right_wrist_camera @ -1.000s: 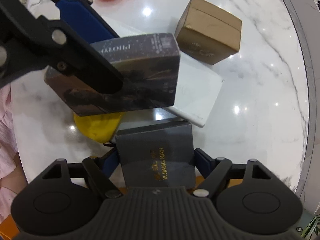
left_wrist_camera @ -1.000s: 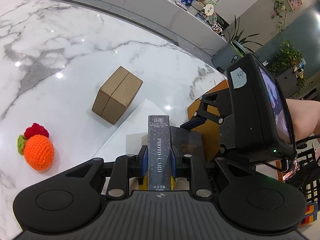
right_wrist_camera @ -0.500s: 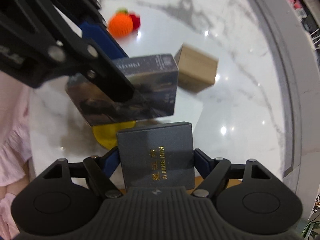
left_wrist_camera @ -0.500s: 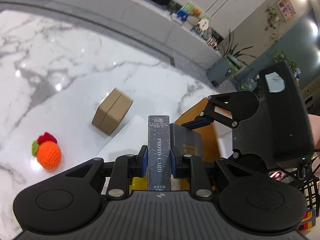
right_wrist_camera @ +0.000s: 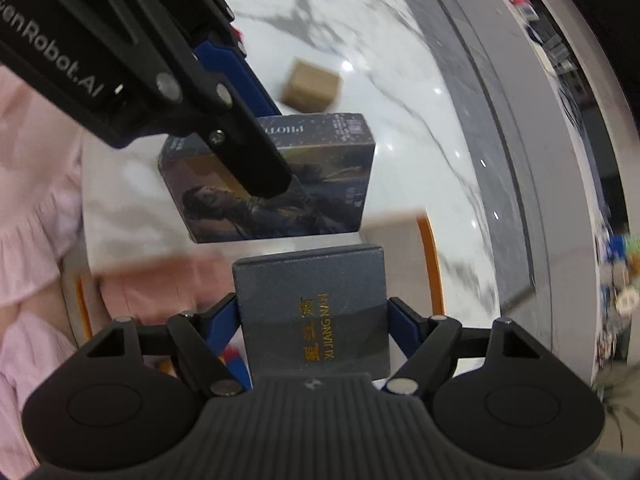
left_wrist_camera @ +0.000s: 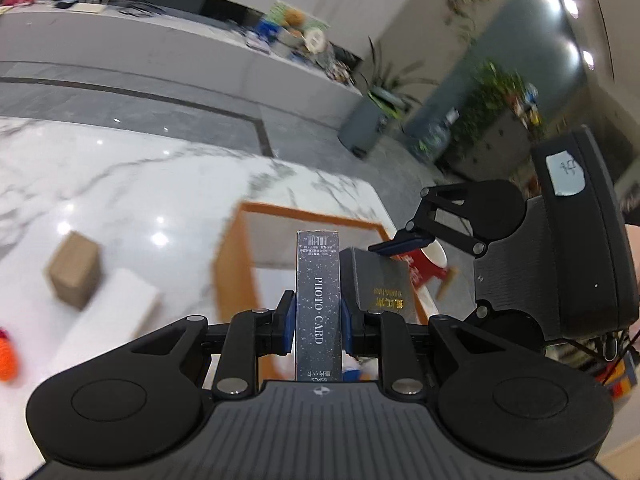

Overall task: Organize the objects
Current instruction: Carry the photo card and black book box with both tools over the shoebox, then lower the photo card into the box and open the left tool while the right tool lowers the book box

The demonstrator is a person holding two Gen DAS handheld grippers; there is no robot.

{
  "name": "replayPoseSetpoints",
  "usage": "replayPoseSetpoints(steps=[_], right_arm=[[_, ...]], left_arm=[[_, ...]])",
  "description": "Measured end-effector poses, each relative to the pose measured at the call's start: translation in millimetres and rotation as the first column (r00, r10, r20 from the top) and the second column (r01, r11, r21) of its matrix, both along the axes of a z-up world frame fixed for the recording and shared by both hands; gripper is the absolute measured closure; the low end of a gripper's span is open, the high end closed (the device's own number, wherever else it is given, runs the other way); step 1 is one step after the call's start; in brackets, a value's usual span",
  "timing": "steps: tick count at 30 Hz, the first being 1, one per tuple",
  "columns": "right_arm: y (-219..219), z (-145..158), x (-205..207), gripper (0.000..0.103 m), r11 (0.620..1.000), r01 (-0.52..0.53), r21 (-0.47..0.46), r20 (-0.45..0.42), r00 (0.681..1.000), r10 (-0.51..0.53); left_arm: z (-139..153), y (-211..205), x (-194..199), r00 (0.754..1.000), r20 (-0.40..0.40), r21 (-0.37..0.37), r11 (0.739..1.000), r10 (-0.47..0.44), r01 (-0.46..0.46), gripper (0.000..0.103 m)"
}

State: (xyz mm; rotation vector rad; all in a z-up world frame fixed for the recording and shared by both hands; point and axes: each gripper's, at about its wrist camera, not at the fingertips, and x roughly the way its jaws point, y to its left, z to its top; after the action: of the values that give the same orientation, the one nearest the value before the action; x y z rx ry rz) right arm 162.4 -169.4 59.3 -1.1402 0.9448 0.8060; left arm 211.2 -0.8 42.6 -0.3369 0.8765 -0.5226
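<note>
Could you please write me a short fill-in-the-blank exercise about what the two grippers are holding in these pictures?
1. The left gripper is shut on the ____ box, printed in white capitals on its narrow side.
2. The right gripper is shut on the dark grey box whose gold lettering reads XI ____ NAN.
3. The tray beneath both boxes has an ____ rim.
4. The brown cardboard box rests on the ____ table.

Missing words: PHOTO CARD; JIANG; orange; marble

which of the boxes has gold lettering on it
The dark grey XI JIANG NAN box, held in the right tongs. The PHOTO CARD box in the left tongs has pale lettering; the brown cardboard box shows none.
</note>
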Motion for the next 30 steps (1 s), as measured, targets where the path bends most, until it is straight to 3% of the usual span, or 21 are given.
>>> replayPoseSetpoints(steps=[6,12,17,24,30], right_arm=[[-55,-31,0,0.024,0.998,0.064,0.012,0.034,0.997,-0.065],[-66,-75,19,0.024,0.997,0.065,0.033,0.019,0.998,-0.066],[-87,-94,32,0.024,0.994,0.066,0.087,-0.004,0.998,-0.066],[-89,-106,41,0.024,0.986,0.071,0.152,-0.042,0.997,-0.065],[-87,-110,38,0.024,0.987,0.070,0.148,-0.049,0.997,-0.063]], left_arm=[[-31,-63,27,0.999,-0.011,0.172,0.984,-0.045,0.046,0.078],[-65,-95,43,0.996,-0.071,0.294,0.953,-0.054,0.073,0.078],[-81,-101,48,0.991,-0.122,0.341,0.936,-0.047,0.086,0.078],[-81,-116,42,0.990,-0.124,0.473,0.874,-0.061,0.113,0.078],[-84,-126,38,0.988,-0.125,0.555,0.818,-0.095,0.149,0.077]])
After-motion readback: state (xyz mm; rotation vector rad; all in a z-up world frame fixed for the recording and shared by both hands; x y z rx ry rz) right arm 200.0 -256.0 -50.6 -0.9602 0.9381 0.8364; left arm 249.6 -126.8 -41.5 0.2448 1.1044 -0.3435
